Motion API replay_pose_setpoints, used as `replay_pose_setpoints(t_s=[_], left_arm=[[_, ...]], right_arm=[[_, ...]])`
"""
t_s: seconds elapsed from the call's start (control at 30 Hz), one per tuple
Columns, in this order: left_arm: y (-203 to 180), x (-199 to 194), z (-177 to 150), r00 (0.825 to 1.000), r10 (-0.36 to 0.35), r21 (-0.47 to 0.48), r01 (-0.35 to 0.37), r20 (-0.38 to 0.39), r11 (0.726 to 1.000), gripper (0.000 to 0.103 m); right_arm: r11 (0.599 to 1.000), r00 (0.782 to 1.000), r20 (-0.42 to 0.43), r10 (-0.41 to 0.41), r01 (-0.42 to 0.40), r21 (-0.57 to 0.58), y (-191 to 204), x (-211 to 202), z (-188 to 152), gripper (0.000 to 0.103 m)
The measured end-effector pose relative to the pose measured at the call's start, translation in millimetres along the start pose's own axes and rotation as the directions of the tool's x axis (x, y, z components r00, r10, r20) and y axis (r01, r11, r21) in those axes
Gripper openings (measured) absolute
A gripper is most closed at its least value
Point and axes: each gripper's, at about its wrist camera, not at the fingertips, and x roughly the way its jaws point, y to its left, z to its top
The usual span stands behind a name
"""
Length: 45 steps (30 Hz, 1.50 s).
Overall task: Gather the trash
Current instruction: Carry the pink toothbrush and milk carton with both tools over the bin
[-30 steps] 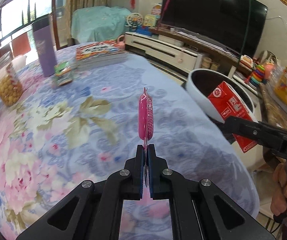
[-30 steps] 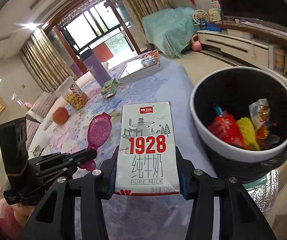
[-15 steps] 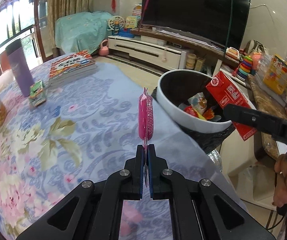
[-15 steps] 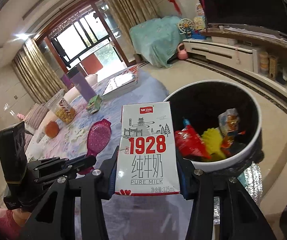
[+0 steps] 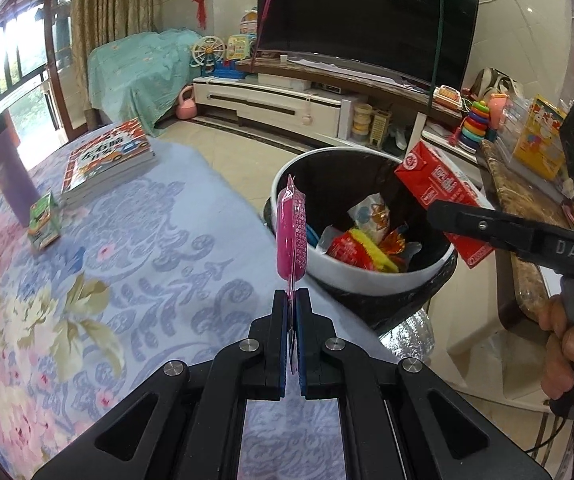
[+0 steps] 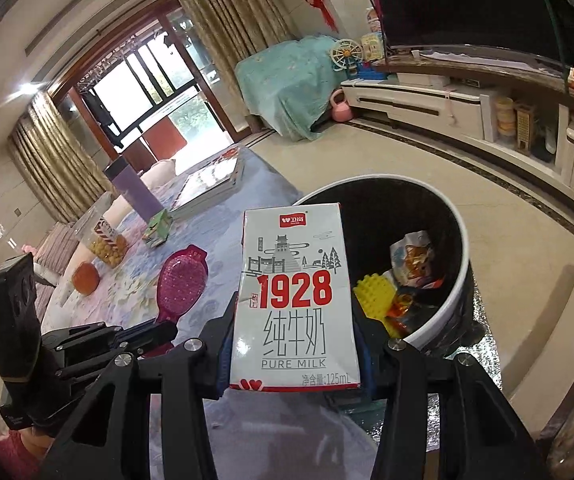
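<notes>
My left gripper (image 5: pixel 293 300) is shut on the edge of a flat pink wrapper (image 5: pixel 291 228), held upright just left of the bin's rim. The same wrapper (image 6: pixel 181 284) and left gripper (image 6: pixel 159 330) show in the right wrist view. My right gripper (image 6: pixel 295 360) is shut on a red and white "1928" milk carton (image 6: pixel 295 304), held at the near rim of the bin. The carton (image 5: pixel 443 188) also shows over the bin's right rim in the left wrist view. The white bin (image 5: pixel 361 274) with a black liner holds several wrappers (image 5: pixel 367 240); it also shows in the right wrist view (image 6: pixel 453 292).
The floral tablecloth (image 5: pixel 107 280) carries a stack of books (image 5: pixel 107 160), a small green carton (image 5: pixel 43 216), a purple bottle (image 5: pixel 7 176) and a snack jar (image 6: pixel 107 240). A TV stand (image 5: pixel 287 100) and TV stand behind. A marble shelf (image 5: pixel 527 208) is right of the bin.
Both grippers have moved toward the bin with their loads; the bin now appears closer and more central, with the wrapper at its left rim and the carton at its right rim.
</notes>
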Motion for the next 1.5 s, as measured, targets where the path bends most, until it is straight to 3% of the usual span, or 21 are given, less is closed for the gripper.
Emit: replay_pose_setpoints(t_s=[0.7,1.5], left_arm=[[-20,40,43,1.000,-0.021,0.042,0.021,-0.012,0.999,0.002],[-35,64,61,0.999,-0.011,0.056,0.014,-0.042,0.998,0.002]], right_arm=[[0.998,0.998,-0.041,-0.057,0.057,-0.010,-28,20,25,0.048],[0.997,0.995,-0.074,-0.071,0.070,-0.017,-36,28,34,0.048]])
